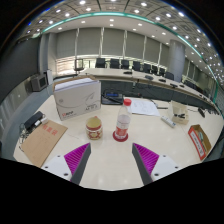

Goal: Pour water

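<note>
Wide, pale worktop in a large meeting room, seen from the gripper, open with nothing held, fingers spread well apart with a bare stretch of surface between the magenta pads. At far left, a dark device near the edge, just above a brown cardboard sheet lying flat. Further in, a white box resting on the surface, tilted slightly. Ahead of the left finger and a little inward, a short jar with a light lid, standing upright. Just right of it, near but apart, a clear bottle with a red cap and a red base, upright, beyond the fingertips and roughly on the line between them, not within reach of the pads. Right of the bottle, white paper sheets lying flat. Further right, a small boxy object, too small to identify. At far right, near the edge, a reddish flat item. Behind everything, rows of dark chairs along long desks.
</note>
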`<state>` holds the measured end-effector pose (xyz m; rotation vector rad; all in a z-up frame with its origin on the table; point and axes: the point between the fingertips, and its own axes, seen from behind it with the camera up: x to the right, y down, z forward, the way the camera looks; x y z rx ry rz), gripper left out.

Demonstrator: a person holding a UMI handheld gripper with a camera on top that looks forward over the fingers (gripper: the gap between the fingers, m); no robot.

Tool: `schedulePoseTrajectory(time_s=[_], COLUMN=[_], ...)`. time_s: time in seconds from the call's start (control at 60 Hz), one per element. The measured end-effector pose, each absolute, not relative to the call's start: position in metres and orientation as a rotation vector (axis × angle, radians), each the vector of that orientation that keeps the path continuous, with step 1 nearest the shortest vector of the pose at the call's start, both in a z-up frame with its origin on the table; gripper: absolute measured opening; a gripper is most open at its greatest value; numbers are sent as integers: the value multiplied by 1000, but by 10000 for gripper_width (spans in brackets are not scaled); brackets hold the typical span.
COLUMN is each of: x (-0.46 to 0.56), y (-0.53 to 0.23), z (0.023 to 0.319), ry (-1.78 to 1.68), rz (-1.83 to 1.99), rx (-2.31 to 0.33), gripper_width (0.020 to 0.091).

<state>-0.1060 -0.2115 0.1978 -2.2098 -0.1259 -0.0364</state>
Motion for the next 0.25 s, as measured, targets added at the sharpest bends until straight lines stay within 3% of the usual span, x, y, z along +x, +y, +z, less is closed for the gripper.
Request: schedulePoseTrajectory(time_s=[0.25], x=[-123], y=[-230], z=[202], ry=[-151], rz=[-43], rx=[-2201], gripper_width=[857])
